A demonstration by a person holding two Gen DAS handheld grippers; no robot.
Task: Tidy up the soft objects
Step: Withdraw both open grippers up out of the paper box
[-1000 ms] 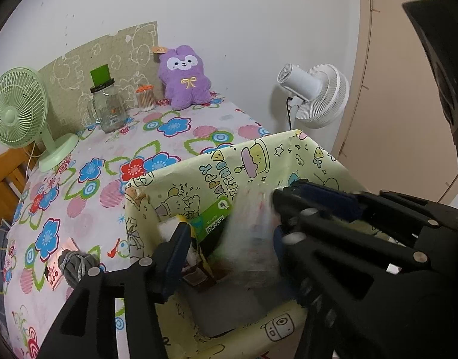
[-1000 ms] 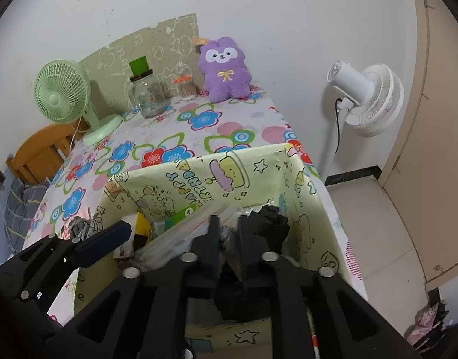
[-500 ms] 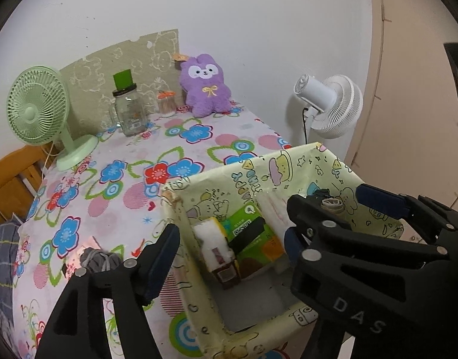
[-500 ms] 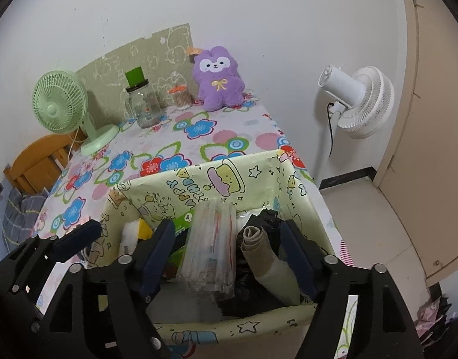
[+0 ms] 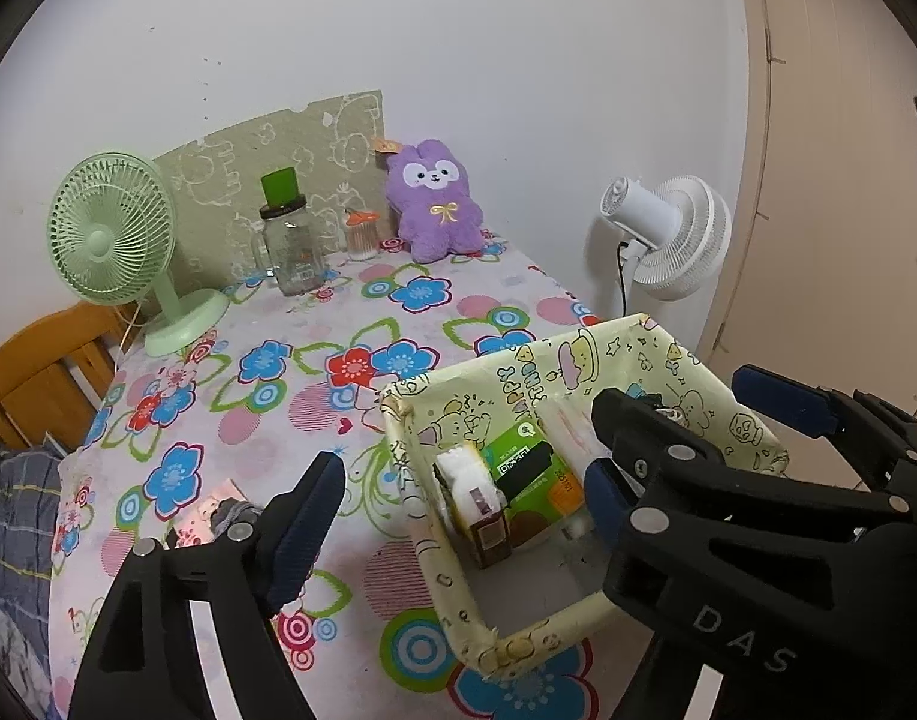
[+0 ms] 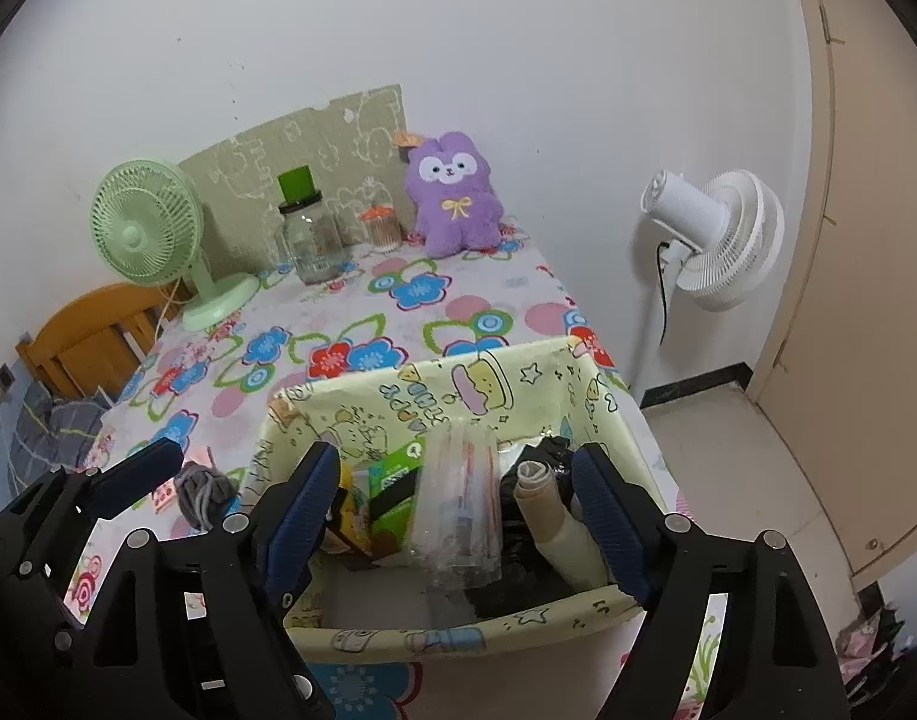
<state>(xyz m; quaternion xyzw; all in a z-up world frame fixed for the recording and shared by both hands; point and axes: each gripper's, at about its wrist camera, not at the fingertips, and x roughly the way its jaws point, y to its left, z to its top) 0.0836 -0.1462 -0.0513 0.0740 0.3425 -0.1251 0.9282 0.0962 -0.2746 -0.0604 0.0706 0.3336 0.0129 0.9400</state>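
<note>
A yellow cartoon-print fabric box (image 6: 434, 372) (image 5: 578, 354) stands at the near right of the flowered table. Inside it are a clear plastic bag (image 6: 458, 504), a beige cloth roll (image 6: 548, 516), a green packet (image 5: 518, 456) and a white pack (image 5: 467, 471). Above the box, my right gripper (image 6: 458, 468) has its jaws opening with nothing pressed between them. My left gripper (image 5: 458, 480) hovers over the box's left wall, its jaws opening and holding nothing. A grey knitted bundle (image 6: 200, 489) (image 5: 233, 516) lies left of the box. A purple plush bunny (image 5: 434, 204) (image 6: 455, 198) leans against the far wall.
At the table's back stand a green desk fan (image 5: 113, 228), a glass jar with a green lid (image 5: 287, 240) and a small orange-lidded jar (image 5: 362, 234). A white floor fan (image 6: 716, 240) stands right of the table, a wooden chair (image 6: 86, 330) to the left.
Both grippers have opened wide and drawn up and back from the box. The clear bag that the right gripper held now stands free inside the box.
</note>
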